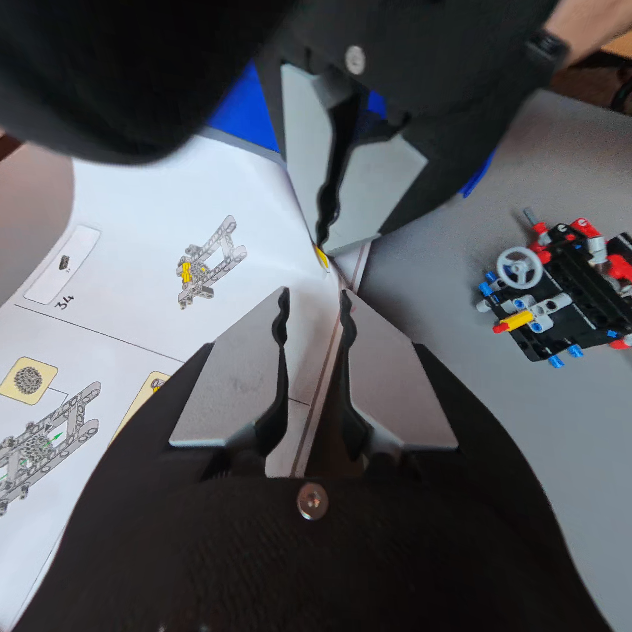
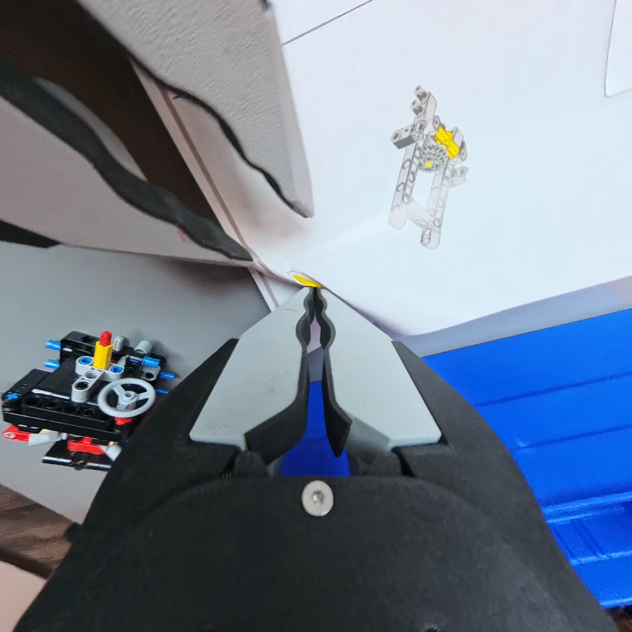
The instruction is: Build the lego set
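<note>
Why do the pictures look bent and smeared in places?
Left wrist view: the wide lens bows the instruction booklet; the right tool is motion-blurred. Right wrist view: the left tool is close and smeared, the lego model fairly crisp, the light soft.

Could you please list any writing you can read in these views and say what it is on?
Booklet: a printed step number beside the parts box; I do not repeat writing.
Parts box: a tiny count mark, too blurred to read.
Lego model: no writing visible.
</note>
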{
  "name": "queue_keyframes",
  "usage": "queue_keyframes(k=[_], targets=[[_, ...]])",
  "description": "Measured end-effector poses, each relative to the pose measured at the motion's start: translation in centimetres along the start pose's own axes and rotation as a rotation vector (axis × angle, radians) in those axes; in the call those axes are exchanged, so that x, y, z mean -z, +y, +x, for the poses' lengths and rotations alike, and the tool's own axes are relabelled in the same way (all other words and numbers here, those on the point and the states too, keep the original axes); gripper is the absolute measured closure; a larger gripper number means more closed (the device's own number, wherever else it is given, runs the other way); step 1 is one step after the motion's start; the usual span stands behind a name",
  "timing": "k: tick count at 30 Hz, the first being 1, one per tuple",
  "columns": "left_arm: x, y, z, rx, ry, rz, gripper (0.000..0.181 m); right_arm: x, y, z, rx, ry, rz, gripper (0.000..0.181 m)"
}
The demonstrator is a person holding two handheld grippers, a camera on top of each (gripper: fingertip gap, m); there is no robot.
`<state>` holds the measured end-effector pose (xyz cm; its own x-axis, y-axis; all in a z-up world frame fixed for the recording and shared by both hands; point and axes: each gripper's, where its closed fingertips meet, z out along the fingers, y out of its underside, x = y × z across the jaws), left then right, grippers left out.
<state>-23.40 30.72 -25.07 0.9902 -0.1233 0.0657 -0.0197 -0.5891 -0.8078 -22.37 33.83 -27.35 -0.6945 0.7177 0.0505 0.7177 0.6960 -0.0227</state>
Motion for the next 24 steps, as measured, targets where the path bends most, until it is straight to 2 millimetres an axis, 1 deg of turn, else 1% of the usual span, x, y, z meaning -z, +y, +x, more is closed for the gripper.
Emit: queue_keyframes(k=[1,5,9,11,13,15,17,19,22,24], targets=[[-0.2,0.1,0.0,-0.017,-0.017,-0.012,0.153,0.0,0.0,0.0,-0.017,-0.011,-0.003,0.181],[-1.1,0.5,0.9,-0.030,0.011,-0.068,0.148,0.0,0.0,0.0,-0.056,-0.036,-0.007,0.181],[-1.6,0.3,1.1,-0.022,0.006,-0.078,0.146,0.0,0.0,0.0,-0.069,-0.045,-0.009,0.181],[-2.0,0.4,0.8,-0.015,0.002,-0.093,0.156,0.0,0.0,0.0,-0.065,-0.043,-0.007,0.181],[-2.2,0.3,0.5,-0.010,0.001,-0.098,0.163,0.0,0.0,0.0,-0.075,-0.052,-0.006,0.181],[-2.3,0.4,0.2,-0.007,-0.013,-0.107,0.178,0.0,-0.1,0.0,-0.081,-0.061,-0.005,0.181],[-2.2,0.4,0.1,0.004,-0.011,-0.106,0.181,0.2,-0.3,0.1,-0.092,-0.069,0.017,0.181],[-2.0,0.3,-0.1,0.035,0.004,-0.090,0.181,0.8,-1.0,0.3,-0.111,-0.058,0.100,0.181],[-1.0,-0.3,-0.9,0.056,-0.012,-0.042,0.181,2.2,-1.7,0.9,-0.133,-0.002,0.223,0.181],[-0.1,-0.8,-1.3,0.069,-0.015,-0.013,0.181,4.0,-1.9,1.6,-0.146,0.090,0.306,0.181]])
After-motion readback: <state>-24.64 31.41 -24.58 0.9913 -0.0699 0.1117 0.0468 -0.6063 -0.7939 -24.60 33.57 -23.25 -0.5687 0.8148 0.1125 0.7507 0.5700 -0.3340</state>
